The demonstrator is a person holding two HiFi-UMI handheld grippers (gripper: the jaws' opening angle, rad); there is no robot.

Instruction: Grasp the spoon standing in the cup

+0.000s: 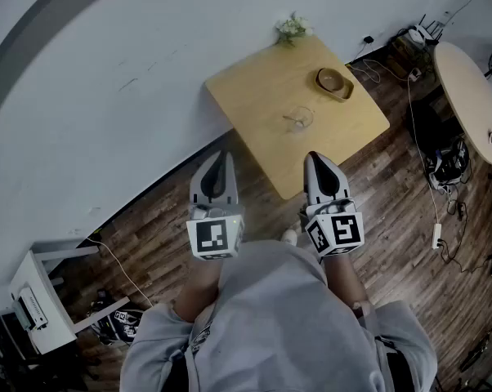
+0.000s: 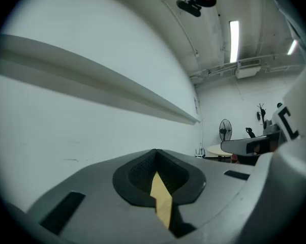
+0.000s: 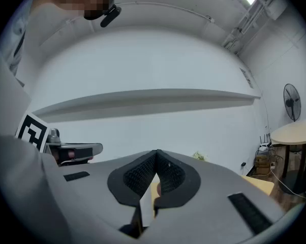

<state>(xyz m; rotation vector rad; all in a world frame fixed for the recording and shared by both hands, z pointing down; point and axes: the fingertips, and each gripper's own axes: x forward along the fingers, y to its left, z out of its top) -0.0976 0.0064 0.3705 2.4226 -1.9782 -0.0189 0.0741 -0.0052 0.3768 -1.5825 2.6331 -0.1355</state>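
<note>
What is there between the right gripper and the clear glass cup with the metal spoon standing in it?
Nothing but bare light wooden tabletop: in the head view no object sits between the right gripper and the clear glass cup.

The cup is a small, clear glass one; it stands upright on the light wooden table, about mid-top and a little toward the near edge; it sits apart from the brown bowl farther back; the spoon stands inside the cup, thin and pale, its handle leaning out over the rim to the left; its finer shape is too small to tell.
</note>
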